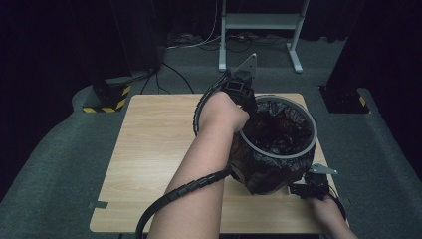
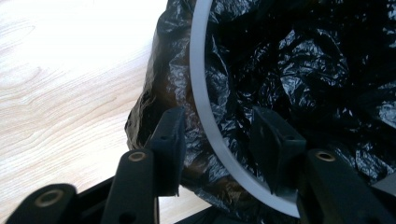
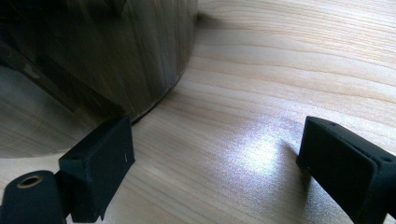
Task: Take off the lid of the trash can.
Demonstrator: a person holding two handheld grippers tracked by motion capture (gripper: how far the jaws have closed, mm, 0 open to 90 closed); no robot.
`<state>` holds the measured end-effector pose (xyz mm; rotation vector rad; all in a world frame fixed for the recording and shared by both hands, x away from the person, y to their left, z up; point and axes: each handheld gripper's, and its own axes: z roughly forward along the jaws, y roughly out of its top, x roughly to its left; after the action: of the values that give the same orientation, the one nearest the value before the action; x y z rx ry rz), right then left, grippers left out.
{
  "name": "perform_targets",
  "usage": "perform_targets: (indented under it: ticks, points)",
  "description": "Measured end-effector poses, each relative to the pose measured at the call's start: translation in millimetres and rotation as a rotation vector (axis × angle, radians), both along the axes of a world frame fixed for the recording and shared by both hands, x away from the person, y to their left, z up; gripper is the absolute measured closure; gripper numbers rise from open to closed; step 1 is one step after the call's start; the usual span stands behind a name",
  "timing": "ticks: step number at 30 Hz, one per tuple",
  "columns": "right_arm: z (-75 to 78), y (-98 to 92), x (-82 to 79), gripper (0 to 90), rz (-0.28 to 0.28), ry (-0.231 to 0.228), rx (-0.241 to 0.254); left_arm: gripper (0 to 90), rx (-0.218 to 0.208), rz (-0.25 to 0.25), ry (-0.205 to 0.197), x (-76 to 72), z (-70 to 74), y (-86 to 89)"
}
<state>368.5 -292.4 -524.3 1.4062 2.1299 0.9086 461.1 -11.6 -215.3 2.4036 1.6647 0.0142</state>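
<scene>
1. On the right side of the desk (image 1: 149, 149): a round bin (image 1: 271, 177) with a black bag (image 1: 278, 127) tucked inside and folded over its grey rim (image 1: 303, 149).
2. At the far left edge of that bin: the left gripper (image 1: 247, 102), pointing down, with a hand on top of it.
3. In the left gripper view: fingers (image 2: 169, 135) open, one on each side of the grey rim. One finger outside, over the folded bag. The other inside the bin, over the crinkly bag.
4. Not squeezing yet, as far as can be told. A small gap on both sides of the rim, though hard to see against the dark bag.
5. Key for the next move: rim and bag edge right between the fingers, running across the gap in a curve. A plain squeeze probably enough to catch both.
6. At the near right, beside the foot of the bin: the right gripper (image 1: 306, 189), low on the desk. Its fingers wide open, holding nothing. The bin's shiny wall (image 3: 93, 60) just beside one finger, bare desk between the two.
7. Left gripper much nearer to the rim. Right gripper nearer to the bottom of the bin, maybe handy for stopping a slide.
</scene>
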Motion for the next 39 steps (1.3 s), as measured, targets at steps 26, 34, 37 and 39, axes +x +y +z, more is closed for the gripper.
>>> perform_targets:
  ticks: [26, 34, 37, 39]
  points:
    - [0.0, 0.2, 0.0, 10.1, 0.0, 0.001, -0.001, 72.2, 0.05, -0.011, -0.005, 3.3, -26.1, -6.1]
    - [0.0, 0.1, 0.0, 10.1, 0.0, 0.001, -0.001, 74.1, 0.044, -0.007, -0.025, 0.8, -14.3, -4.3]
    - [0.0, 0.1, 0.1, 10.1, 0.0, 0.0, -0.001, 74.5, 0.029, -0.007, -0.038, -0.2, -7.2, -1.9]
    - [0.0, 0.1, 0.1, 10.1, 0.001, -0.001, -0.002, 74.9, 0.01, 0.0, -0.04, -0.4, -3.9, 0.7]
